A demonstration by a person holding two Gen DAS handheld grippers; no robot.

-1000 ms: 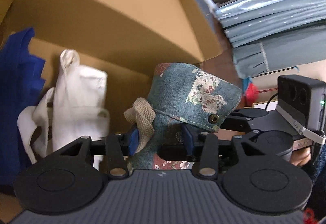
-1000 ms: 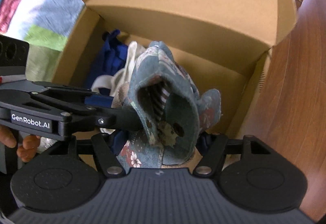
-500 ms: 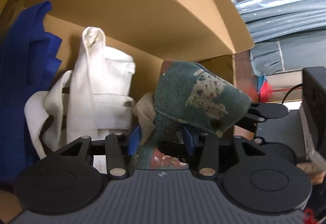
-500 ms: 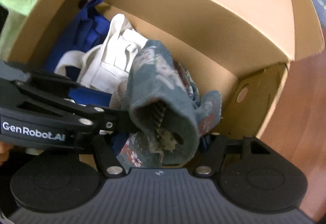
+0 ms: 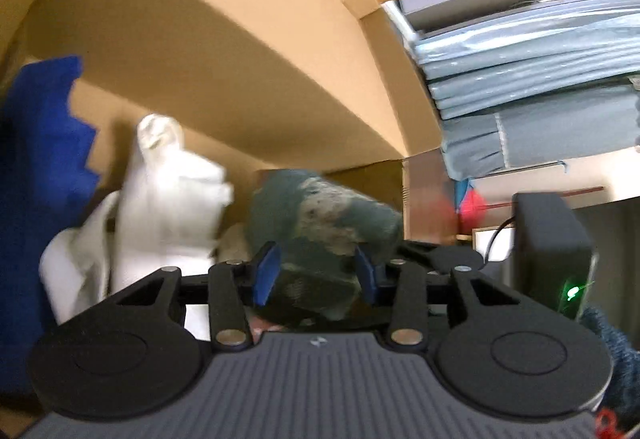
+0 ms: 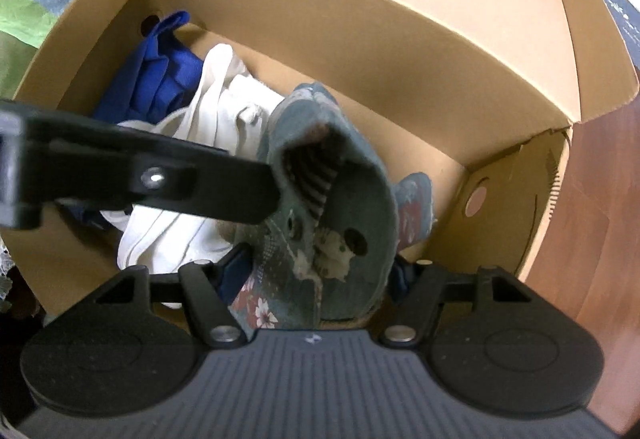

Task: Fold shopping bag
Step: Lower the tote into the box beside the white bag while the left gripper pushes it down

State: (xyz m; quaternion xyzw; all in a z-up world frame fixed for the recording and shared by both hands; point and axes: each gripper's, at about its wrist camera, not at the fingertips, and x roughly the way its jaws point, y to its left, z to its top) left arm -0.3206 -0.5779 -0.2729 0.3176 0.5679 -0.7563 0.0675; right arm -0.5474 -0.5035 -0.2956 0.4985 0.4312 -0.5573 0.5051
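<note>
- The folded shopping bag — a teal floral bundle — sits right at the mouth of both tools, over the open cardboard box and just above its floor, beside the white bag and the blue bag that already lie inside.
- Right tool: its blue pads stand either side of the bundle, and the cloth fills the gap between them, so I judge it to be clamped on the bag. The right pad is mostly hidden behind fabric.
- Left tool: the blue pads stand visibly apart with the bundle between them. The frame is smeared by motion, so whether they press the cloth or have let go I cannot tell.
- The relation that matters: the bundle lies straight ahead of the right tool, and its rolled length runs away from that camera toward the far wall. The left tool comes in from the right tool's left, crosswise to it, and meets the bundle at its upper end.
- Judgement: the fold looks done, and the coming move is to set the bundle down in the free stretch of box floor to the right of the white bag.
- Hard to make out — the underside of the bundle, whether it touches the box floor, and the bag's handles.
</note>
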